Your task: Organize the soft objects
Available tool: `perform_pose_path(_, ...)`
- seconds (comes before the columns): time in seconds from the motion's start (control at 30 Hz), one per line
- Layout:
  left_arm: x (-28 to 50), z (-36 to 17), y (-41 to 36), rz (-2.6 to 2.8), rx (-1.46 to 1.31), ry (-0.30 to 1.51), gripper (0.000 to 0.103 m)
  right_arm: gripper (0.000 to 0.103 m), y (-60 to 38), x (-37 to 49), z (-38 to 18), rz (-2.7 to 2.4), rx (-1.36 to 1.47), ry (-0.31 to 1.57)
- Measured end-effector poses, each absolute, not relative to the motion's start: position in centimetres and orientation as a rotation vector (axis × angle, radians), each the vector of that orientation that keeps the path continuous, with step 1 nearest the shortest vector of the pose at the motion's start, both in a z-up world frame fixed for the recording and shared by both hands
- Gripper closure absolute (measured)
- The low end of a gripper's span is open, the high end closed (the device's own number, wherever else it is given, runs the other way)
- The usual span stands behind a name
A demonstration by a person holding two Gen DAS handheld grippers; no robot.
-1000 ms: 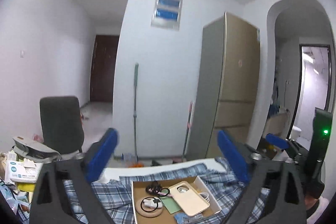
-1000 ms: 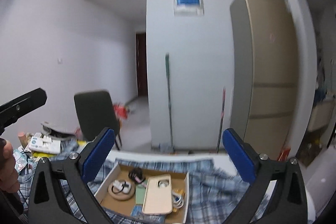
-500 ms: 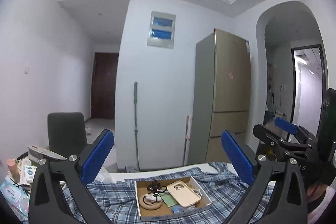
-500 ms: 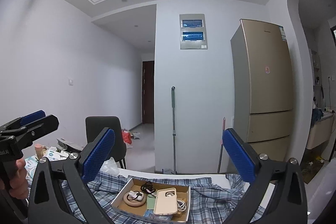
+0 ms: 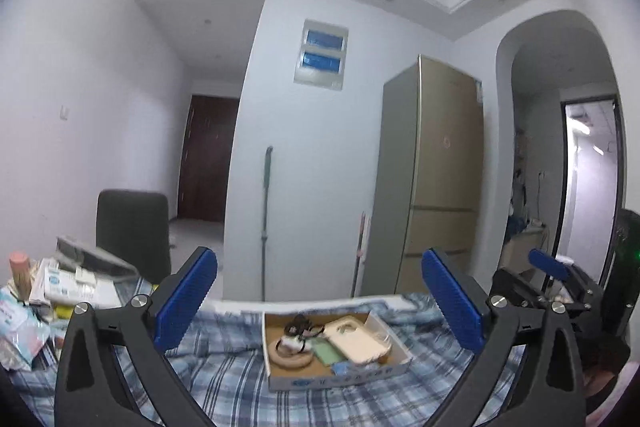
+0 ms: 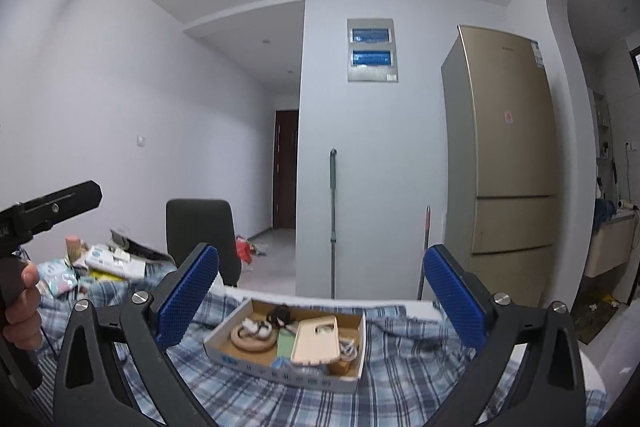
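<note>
A shallow cardboard box (image 5: 336, 375) (image 6: 280, 373) lies on a blue plaid cloth (image 5: 224, 383) (image 6: 404, 355). It holds a beige phone case (image 5: 358, 341) (image 6: 316, 341), a green case (image 6: 285, 343), a wooden ring with white earbuds (image 5: 290, 351) (image 6: 253, 334) and a black cable (image 6: 280, 314). My left gripper (image 5: 320, 303) is open and empty above the cloth, short of the box. My right gripper (image 6: 320, 301) is open and empty, also short of the box. The right gripper shows at the right edge of the left wrist view (image 5: 556, 279).
A pile of papers, packets and a pink-capped bottle (image 5: 20, 275) (image 6: 74, 247) lies at the left end of the table. A black chair (image 5: 134, 231) (image 6: 200, 231) stands behind it. A gold fridge (image 6: 504, 155), a mop (image 6: 333, 219) and a wall stand beyond.
Both grippers tilted upward, then came back down a little toward the box. Both stayed open and empty.
</note>
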State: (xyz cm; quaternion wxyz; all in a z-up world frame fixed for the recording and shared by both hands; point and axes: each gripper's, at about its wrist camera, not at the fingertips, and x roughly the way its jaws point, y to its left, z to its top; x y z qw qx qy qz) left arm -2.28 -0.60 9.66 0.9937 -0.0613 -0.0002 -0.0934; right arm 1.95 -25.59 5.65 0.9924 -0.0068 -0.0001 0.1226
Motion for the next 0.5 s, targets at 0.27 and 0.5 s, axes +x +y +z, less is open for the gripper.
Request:
perform_pose_path(0.27,-1.0,4.7,-0.6,-0.127,-0.087,0.038,0.0,0.0,-26.3,2.6,1.3,0.22,-0.003,0.039)
perform_pose_path(0.5,-0.3,2.2,-1.0,-0.112,-0.08,0.053,0.0,0.0,-26.9,3.1,-0.9,0.217,0.025,0.08)
